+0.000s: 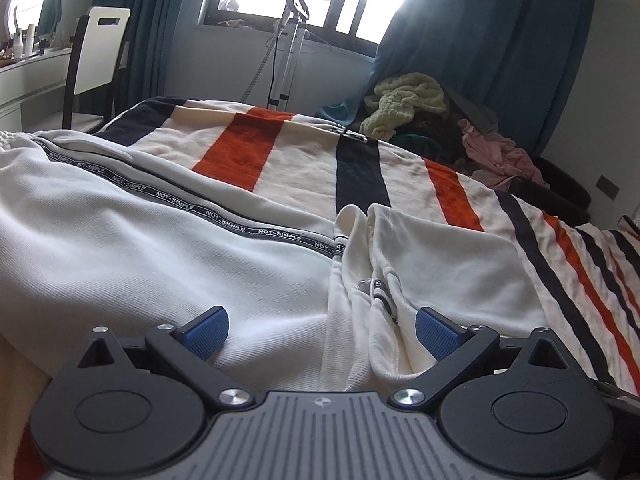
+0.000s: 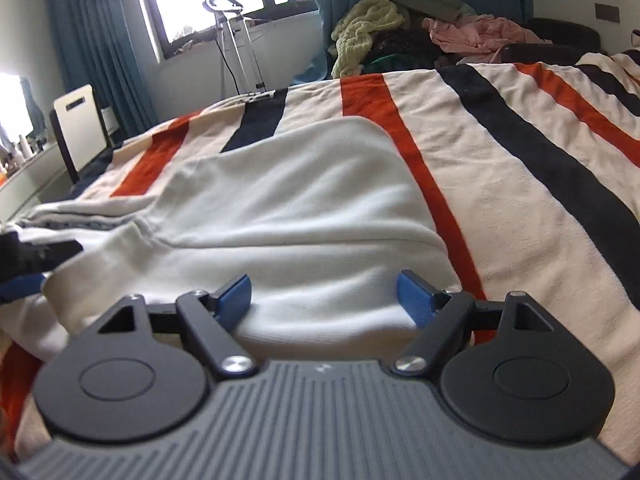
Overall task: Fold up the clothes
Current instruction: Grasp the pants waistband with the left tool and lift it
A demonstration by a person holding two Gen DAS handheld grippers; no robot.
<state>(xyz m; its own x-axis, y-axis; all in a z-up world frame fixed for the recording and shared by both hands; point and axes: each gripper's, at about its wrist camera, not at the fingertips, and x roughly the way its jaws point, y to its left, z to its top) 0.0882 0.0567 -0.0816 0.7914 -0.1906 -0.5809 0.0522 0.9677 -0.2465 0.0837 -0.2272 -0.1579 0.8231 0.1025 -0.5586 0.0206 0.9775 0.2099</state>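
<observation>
Grippers both wide open, holding nothing: left gripper (image 1: 322, 334) over the white trousers (image 1: 160, 256), right gripper (image 2: 324, 300) too. Risk: loose cloth bunches, spoiling any crease.

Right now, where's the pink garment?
The crumpled pink garment lies at the bed's far right in the left wrist view, right of the pale yellow fuzzy knit, beyond the striped blanket.

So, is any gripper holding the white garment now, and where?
Nothing is held: left gripper and right gripper are both open over the white garment.
</observation>
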